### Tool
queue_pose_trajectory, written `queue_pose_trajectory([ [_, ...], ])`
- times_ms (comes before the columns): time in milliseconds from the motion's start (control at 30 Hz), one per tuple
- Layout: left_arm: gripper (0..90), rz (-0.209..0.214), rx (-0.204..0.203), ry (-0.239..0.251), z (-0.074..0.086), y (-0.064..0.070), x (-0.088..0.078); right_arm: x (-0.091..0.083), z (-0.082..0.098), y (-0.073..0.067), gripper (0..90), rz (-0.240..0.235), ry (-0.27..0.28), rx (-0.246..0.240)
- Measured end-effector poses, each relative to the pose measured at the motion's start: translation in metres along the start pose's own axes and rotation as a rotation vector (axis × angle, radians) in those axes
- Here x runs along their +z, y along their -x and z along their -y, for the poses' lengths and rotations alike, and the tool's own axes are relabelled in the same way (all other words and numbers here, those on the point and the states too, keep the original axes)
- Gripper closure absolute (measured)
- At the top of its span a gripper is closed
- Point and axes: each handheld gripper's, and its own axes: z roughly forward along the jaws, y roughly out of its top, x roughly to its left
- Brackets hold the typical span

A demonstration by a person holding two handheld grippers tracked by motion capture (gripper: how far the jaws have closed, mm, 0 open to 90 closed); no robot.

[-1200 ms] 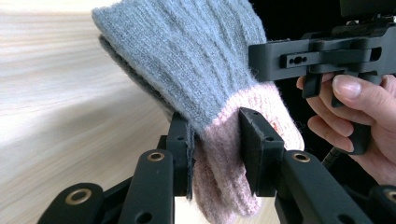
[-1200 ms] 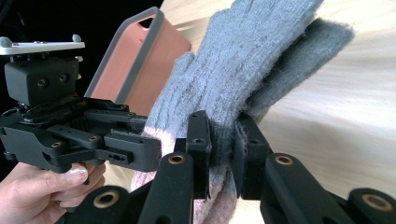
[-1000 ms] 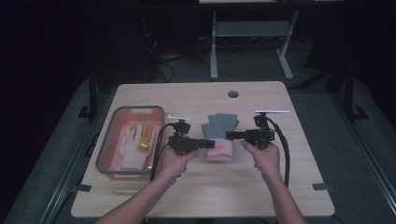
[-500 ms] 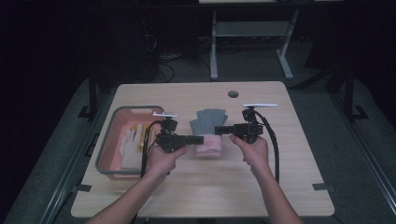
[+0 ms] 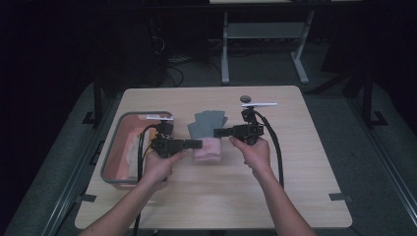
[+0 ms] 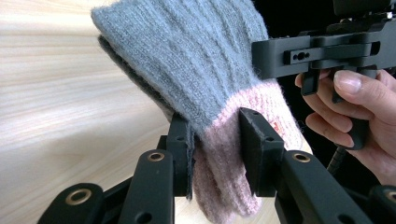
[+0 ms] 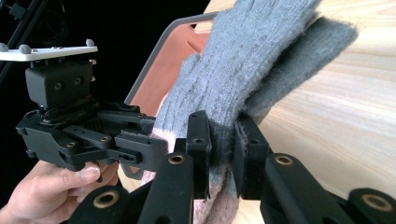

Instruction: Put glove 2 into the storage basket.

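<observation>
- Left claw [image 5: 195, 144] is clamping the pink cuff of the glove [image 5: 206, 132]; in the left gripper view my jaws are pinching the knit at the grey-to-pink seam, fabric bunched between them.
- Right claw [image 5: 220, 132] is gripping the same glove [image 7: 252, 70] from the opposite side; in the right gripper view the jaws are closed on a fold of grey knit just above the cuff.
- Glove position: I am holding it over the middle of the surface [image 5: 295, 196], just right of the tray [image 5: 110, 162], which is carrying pale items I cannot identify. Whether the cuff is resting on the wood or hanging just clear of it I cannot tell.
- Glove appears to be two layers, or a pair stacked; the gripper views are showing a second grey edge behind the front one.
- Key relation: the long axis is running away from me, grey fingers pointing toward the far edge, pink cuff nearest me. Both claws are meeting it crosswise at the cuff end, facing each other.
- Judgement: the left hand [image 5: 160, 167] is nearer the tray, so a transfer that way would be pivoting on my left grip, with the right letting go first.
</observation>
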Motion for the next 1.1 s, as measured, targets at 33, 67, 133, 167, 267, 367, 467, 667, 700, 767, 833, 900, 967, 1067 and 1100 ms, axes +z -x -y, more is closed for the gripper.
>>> queue_pose_trajectory([
  [33, 67.1, -0.002, -0.001, 0.003, 0.000, -0.001, -0.002, 0.002, -0.001, -0.002, 78.4, -0.001, -0.001, -0.002],
  [67, 67.1, -0.005, -0.004, 0.006, -0.001, -0.002, -0.004, 0.003, -0.003, -0.003, 78.4, -0.004, -0.001, -0.002],
  [133, 67.1, -0.007, -0.005, 0.008, -0.001, -0.004, -0.007, 0.007, -0.005, -0.004, 78.4, -0.011, -0.005, -0.006],
  [167, 67.1, -0.007, -0.005, 0.008, -0.001, -0.004, -0.007, 0.007, -0.005, -0.004, 78.4, -0.011, -0.005, -0.006],
  [267, 67.1, -0.012, -0.013, 0.018, -0.002, -0.008, -0.013, 0.014, -0.009, -0.009, 78.4, -0.012, -0.015, -0.017],
  [367, 67.1, -0.012, -0.012, 0.018, -0.002, -0.010, -0.016, 0.017, -0.011, -0.011, 78.4, -0.013, -0.020, -0.024],
  [467, 67.1, -0.020, -0.014, 0.022, -0.002, -0.013, -0.021, 0.022, -0.013, -0.014, 78.4, -0.020, -0.026, -0.030],
  [667, 67.1, -0.030, -0.015, 0.022, -0.002, -0.019, -0.030, 0.034, -0.017, -0.018, 78.4, -0.033, -0.036, -0.034],
  [700, 67.1, -0.030, -0.017, 0.025, -0.002, -0.020, -0.032, 0.035, -0.017, -0.019, 78.4, -0.034, -0.039, -0.035],
  [767, 67.1, -0.032, -0.016, 0.031, -0.002, -0.022, -0.036, 0.039, -0.019, -0.021, 78.4, -0.039, -0.040, -0.041],
  [833, 67.1, -0.034, -0.014, 0.029, -0.002, -0.023, -0.039, 0.042, -0.020, -0.024, 78.5, -0.043, -0.045, -0.044],
  [900, 67.1, -0.038, -0.023, 0.042, -0.002, -0.027, -0.046, 0.047, -0.023, -0.027, 78.4, -0.050, -0.048, -0.054],
  [967, 67.1, -0.043, -0.025, 0.045, -0.002, -0.028, -0.052, 0.051, -0.024, -0.030, 78.4, -0.062, -0.055, -0.053],
  [1067, 67.1, -0.049, -0.025, 0.048, -0.002, -0.030, -0.058, 0.056, -0.026, -0.033, 78.4, -0.068, -0.055, -0.062],
  [1100, 67.1, -0.054, -0.030, 0.052, -0.002, -0.032, -0.064, 0.062, -0.027, -0.037, 78.4, -0.081, -0.065, -0.059],
])
